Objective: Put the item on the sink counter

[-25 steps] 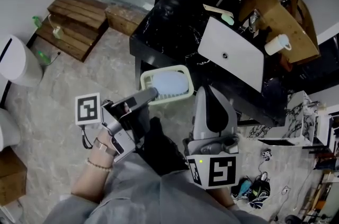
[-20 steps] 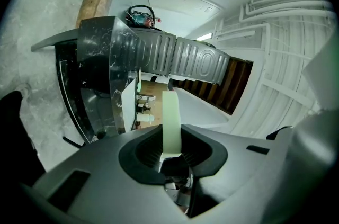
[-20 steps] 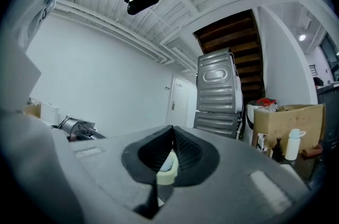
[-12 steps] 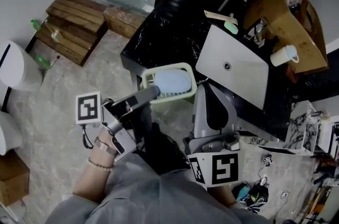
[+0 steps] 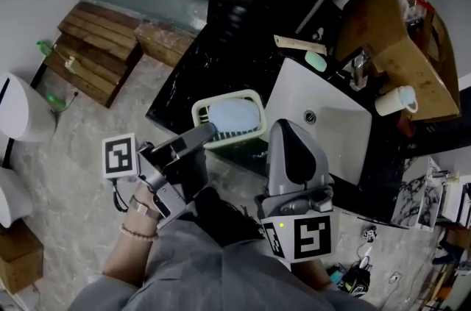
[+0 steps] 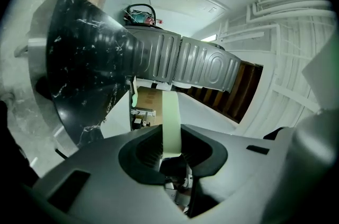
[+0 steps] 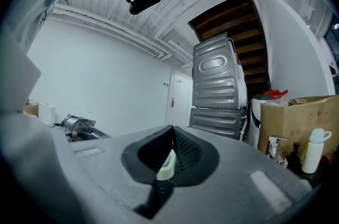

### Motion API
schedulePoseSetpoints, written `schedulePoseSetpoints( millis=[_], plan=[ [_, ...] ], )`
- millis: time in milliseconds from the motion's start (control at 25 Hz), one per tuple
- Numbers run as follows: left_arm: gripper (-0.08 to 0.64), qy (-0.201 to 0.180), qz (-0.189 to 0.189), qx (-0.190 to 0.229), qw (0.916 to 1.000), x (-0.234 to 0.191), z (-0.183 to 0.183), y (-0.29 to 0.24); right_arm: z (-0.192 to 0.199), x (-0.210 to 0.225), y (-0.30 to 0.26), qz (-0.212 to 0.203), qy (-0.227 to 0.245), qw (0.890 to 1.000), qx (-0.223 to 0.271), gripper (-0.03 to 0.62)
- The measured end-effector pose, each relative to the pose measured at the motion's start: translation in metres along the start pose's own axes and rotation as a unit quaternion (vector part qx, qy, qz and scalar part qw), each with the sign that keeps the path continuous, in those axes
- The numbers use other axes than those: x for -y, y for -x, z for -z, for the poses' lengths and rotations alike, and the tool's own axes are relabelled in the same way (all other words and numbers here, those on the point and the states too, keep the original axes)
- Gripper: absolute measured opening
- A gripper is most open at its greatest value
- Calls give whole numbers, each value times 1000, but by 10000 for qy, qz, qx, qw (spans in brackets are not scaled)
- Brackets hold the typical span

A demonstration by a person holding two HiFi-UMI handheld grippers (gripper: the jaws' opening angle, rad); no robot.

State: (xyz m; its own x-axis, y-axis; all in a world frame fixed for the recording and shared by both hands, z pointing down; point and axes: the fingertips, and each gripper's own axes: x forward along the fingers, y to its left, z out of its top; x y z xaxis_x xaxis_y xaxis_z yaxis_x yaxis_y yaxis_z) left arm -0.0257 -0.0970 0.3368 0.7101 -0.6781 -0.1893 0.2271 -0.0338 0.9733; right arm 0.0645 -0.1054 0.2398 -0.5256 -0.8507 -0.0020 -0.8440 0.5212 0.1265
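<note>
Head view: the pale green plastic basket [image 5: 200, 109], with a light-blue piece [image 5: 234, 115] lying in it, is hanging right at the front edge of the black marble surface [image 5: 191, 74], beside the white sink [image 5: 324, 129].

Left gripper view: the left gripper [image 6: 170, 141] is clamping the thin green rim.

Right gripper view: the right gripper [image 7: 169, 157] is pinching the opposite rim, jaws tight.

My guess is it's light but bendy, and that blue piece could slide around. So gripping both rims and keeping it level is looking sensible.

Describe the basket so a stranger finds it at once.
Find the black counter with the white sink. Left of the sink, the left hand-held gripper grips the basket by its rim. It is pale green, rectangular, with something light blue inside.
</note>
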Motion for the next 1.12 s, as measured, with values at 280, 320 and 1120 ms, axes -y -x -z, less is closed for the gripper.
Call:
schedulePoseSetpoints(
  millis=[280, 320, 1120],
  plan=[
    [81, 46, -7, -87, 10000, -6, -27, -49, 14, 45, -31, 114, -7, 9999, -130, -3],
    [81, 40, 5, -102, 9999, -7, -30, -55, 16, 50, -34, 138, -6, 9998, -143, -2],
    [81, -15, -87, -679, 9977, 0, -52, -110, 19, 95, -54, 783, -79, 9968, -161, -3]
  ],
)
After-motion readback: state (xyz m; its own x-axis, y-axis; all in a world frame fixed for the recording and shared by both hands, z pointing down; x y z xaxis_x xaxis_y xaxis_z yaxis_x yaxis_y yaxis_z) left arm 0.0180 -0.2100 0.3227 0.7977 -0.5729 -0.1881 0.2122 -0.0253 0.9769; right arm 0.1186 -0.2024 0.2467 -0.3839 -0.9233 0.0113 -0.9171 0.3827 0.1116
